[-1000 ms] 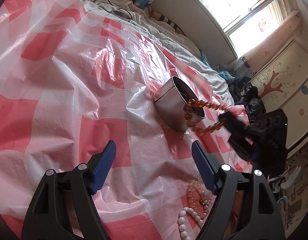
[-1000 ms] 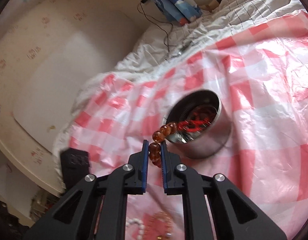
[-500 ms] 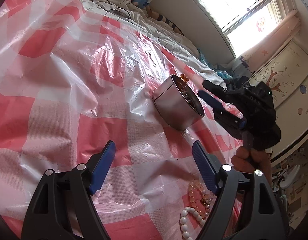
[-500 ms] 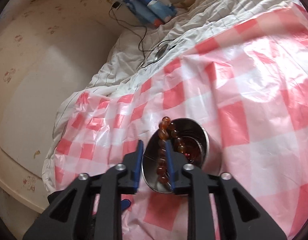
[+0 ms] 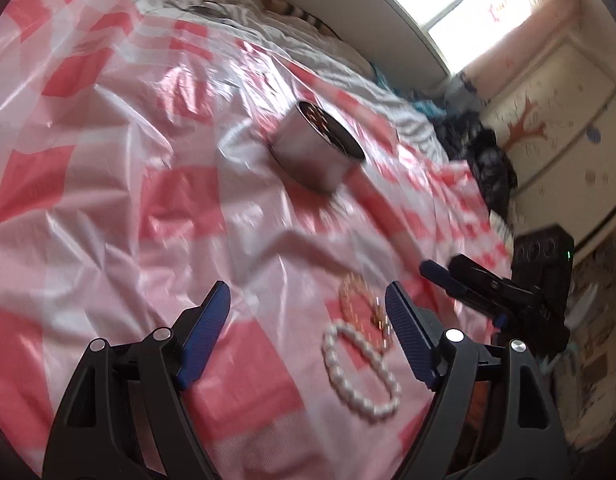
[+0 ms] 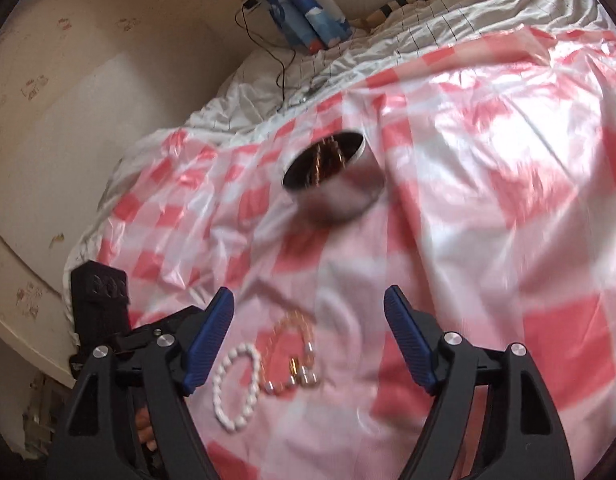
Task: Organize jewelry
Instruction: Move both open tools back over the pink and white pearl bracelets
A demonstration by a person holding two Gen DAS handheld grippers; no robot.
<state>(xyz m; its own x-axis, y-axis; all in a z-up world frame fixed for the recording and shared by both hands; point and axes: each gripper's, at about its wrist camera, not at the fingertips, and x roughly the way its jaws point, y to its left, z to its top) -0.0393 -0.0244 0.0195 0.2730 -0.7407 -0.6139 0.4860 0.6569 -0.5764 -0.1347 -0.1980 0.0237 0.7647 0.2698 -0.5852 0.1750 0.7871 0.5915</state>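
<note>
**Amber beads in the tin, two bracelets left on the cloth**

The round metal tin [image 6: 336, 184] stands far out on the pink-and-white checked plastic cloth [image 6: 488, 160], with amber-brown beads [image 6: 322, 160] visible inside it — that piece looks put away. The right gripper [image 6: 310, 340] is empty, its jaws opening with nothing between them. Near it lie a white pearl bracelet [image 6: 235, 392] and, touching it on the right, a pale gold beaded bracelet [image 6: 291, 344] with small metal charms. The left gripper [image 5: 308, 332] is spread wide and empty too, the same two bracelets just inside its right finger.

The step in hand seems to be picking the next piece. That calls for lowering one gripper over a single strand and pinching only it — the two overlap, so both could lift together.
</note>
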